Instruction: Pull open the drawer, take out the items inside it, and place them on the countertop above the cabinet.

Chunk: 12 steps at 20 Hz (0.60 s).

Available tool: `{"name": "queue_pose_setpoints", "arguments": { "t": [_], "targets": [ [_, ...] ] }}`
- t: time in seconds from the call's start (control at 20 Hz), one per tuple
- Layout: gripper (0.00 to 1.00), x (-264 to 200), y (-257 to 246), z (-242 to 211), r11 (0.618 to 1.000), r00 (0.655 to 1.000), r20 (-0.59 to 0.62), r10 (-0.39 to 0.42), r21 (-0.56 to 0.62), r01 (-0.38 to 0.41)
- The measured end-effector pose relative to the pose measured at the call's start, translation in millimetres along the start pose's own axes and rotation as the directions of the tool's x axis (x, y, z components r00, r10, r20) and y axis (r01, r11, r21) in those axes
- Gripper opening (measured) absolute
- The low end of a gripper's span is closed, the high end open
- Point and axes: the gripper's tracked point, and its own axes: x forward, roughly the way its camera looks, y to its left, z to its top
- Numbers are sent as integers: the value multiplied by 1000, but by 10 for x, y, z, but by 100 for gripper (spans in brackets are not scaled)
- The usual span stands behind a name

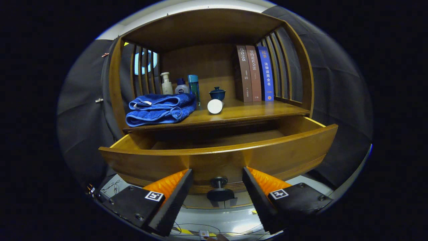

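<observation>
The wooden drawer (pixel 274 157) stands pulled out toward me from under the cabinet's countertop (pixel 254 112). Its dark round knob (pixel 219 191) sits between my fingers, and neither finger touches it. My gripper (pixel 217 182) is open, just in front of the drawer's front panel. From this low angle the drawer's inside is mostly hidden, and I see no item in it. On the countertop lie a folded blue towel (pixel 160 108) and a white cylinder (pixel 215 106) on its side.
At the back of the countertop stand a pump bottle (pixel 166 83), a small white bottle (pixel 181 87), a teal bottle (pixel 193 85) and a blue lidded cup (pixel 217 93). Three books (pixel 255 73) stand upright at the right. Slatted sides and a top board enclose the shelf.
</observation>
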Motion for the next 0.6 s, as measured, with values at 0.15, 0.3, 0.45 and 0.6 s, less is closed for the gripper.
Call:
{"name": "queue_pose_setpoints", "arguments": {
  "t": [0.15,0.3,0.45,0.6],
  "targets": [
    [99,201,13,77,1000,1000,-2,1,-3,-1],
    [99,396,11,129,1000,1000,3,2,-1,-2],
    [99,537,11,168,1000,1000,9,-1,-12,1],
    [99,638,13,197,1000,1000,17,-1,-19,1]
  ]
}}
